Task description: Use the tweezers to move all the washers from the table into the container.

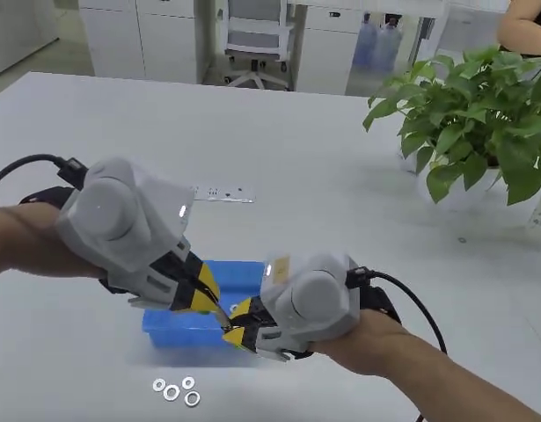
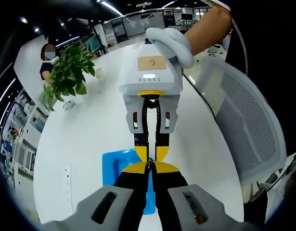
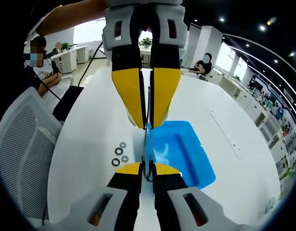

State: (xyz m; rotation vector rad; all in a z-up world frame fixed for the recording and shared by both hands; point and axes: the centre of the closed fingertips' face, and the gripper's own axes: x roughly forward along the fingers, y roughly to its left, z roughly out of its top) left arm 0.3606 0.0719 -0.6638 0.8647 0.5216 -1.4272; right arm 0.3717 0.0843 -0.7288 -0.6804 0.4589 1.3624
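Head view: left gripper (image 1: 218, 314) and right gripper (image 1: 229, 328) are meeting above a blue rectangular plastic container (image 1: 244, 271), four silver ring washers (image 1: 175, 389) lying nearby; left gripper view, then right gripper view: both are clenching thin metal tweezers (image 3: 147, 149), seemingly regripping before lowering onto a washer.

Tweezers (image 3: 147, 149) over blue container (image 3: 186, 154) edge, 4 washers (image 3: 119, 151) clustered nr it.

— Where did the head view look from?
— From above the bench (image 1: 340, 193), forward and down, fairly near the left gripper (image 1: 210, 303) and right gripper (image 1: 237, 331).
— And the gripper views?
— Each looked low along its own jaws, very close, facing the other head-on. Both took in the blue container (image 3: 184, 149) and the tweezers (image 3: 146, 154); the right gripper view and the head view shared the washers (image 3: 119, 151).
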